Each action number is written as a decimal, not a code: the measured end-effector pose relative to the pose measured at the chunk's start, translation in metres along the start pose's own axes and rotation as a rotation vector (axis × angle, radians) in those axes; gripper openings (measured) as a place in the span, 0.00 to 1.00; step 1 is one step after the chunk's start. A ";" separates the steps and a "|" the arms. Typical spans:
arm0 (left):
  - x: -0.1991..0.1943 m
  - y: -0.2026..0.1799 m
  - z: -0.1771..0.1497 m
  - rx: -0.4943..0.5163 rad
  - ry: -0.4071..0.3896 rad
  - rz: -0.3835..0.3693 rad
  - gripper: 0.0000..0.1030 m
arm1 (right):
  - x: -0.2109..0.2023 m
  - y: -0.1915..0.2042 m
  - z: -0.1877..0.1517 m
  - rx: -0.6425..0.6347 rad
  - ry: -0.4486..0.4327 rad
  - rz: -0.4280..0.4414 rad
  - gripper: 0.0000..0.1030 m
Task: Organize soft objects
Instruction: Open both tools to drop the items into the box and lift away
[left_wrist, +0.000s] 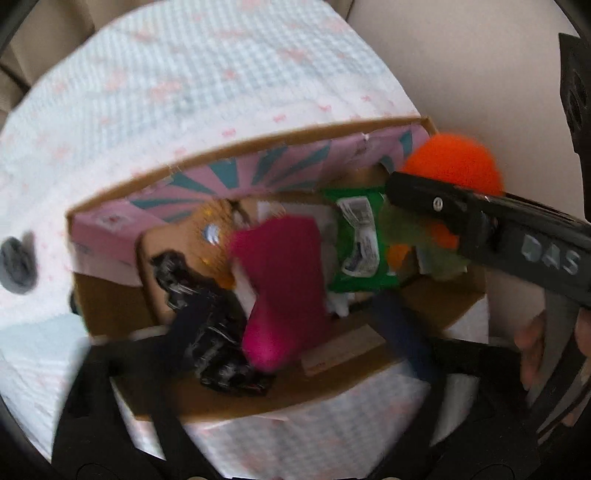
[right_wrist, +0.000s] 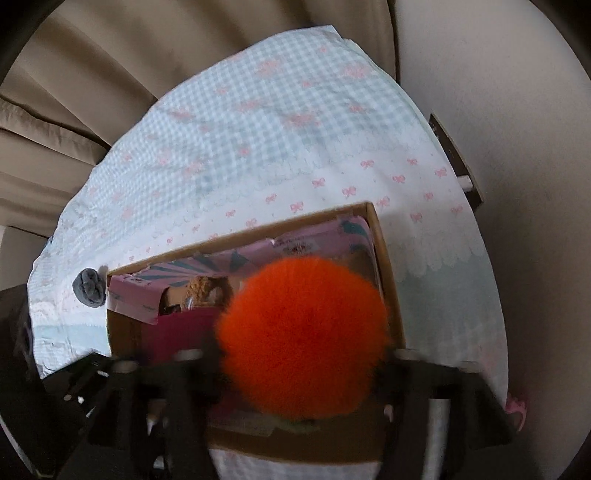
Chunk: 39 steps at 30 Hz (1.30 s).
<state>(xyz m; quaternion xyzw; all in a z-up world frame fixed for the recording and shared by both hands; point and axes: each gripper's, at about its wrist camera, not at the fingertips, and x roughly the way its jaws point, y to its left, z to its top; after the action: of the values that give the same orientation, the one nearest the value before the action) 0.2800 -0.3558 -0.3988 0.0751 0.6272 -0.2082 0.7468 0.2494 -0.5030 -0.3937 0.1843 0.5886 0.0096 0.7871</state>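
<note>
Right gripper (right_wrist: 303, 350) clamps an orange pom-pom (right_wrist: 303, 339) above the filling box (right_wrist: 388, 258); a grey sock (right_wrist: 88, 286), frame left, remains outside. Left gripper's (left_wrist: 280, 373) grip unclear.

soft daylight | left view motion-blurred | fisheye edges warped, vignetted

A blue-and-white gingham tablecloth (right_wrist: 280, 122) printed with small pink bows (right_wrist: 318, 182) and edged with white lace scallops covers the table. Beige curtains (right_wrist: 110, 74) hang in folds behind it, beside a plain cream wall (right_wrist: 517, 92) carrying a dark-framed fitting (right_wrist: 456, 162).
</note>
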 end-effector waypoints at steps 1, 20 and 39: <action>-0.005 0.002 0.000 0.001 -0.019 0.001 1.00 | -0.002 0.000 0.000 -0.001 -0.010 0.017 1.00; -0.082 0.012 -0.013 -0.030 -0.137 -0.026 1.00 | -0.061 0.017 -0.018 -0.027 -0.133 0.008 1.00; -0.266 0.075 -0.117 -0.156 -0.511 0.070 1.00 | -0.229 0.139 -0.092 -0.257 -0.473 -0.013 1.00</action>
<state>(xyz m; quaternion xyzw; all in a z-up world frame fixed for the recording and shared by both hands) 0.1707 -0.1870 -0.1756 -0.0157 0.4295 -0.1455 0.8911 0.1218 -0.4006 -0.1622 0.0763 0.3834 0.0361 0.9197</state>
